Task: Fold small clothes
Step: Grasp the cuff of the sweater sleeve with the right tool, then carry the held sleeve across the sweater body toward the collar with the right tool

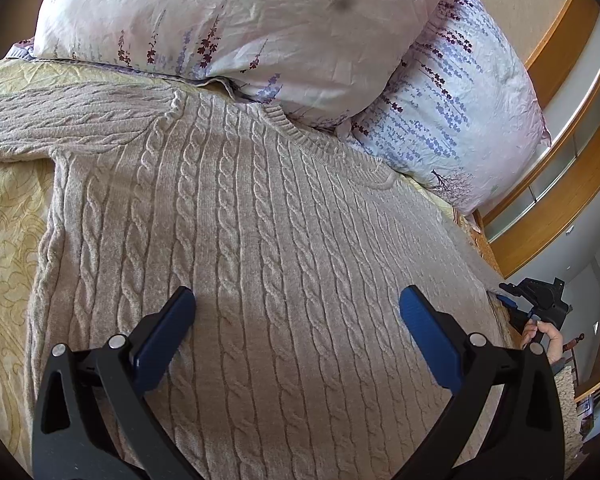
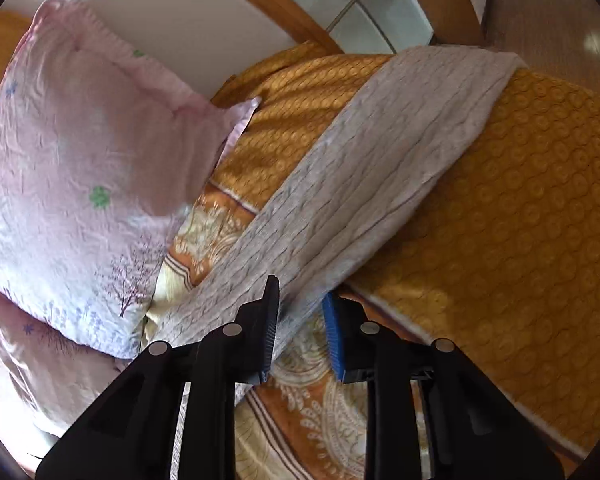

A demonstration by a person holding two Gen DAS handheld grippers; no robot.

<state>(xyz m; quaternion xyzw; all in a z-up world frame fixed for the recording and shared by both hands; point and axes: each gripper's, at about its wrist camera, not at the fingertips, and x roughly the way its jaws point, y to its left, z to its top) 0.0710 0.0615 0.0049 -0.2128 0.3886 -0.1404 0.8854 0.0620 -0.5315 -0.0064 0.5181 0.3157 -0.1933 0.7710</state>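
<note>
The right gripper [image 2: 300, 320] is narrowed around the edge of the sweater's sleeve [image 2: 380, 152], though pad contact cannot be confirmed. The left gripper [image 1: 298, 320] stands wide above the cable-knit sweater [image 1: 240, 220], which lies flat on the bedspread [image 1: 8, 216] below the pillows [image 1: 236, 20]. Risk: a shallow grip may let the loose knit slip, or drag the body out of alignment. No readable brand, label or writing appears.

Both wrist views look down, close over the sweater [image 1: 260, 240].
</note>
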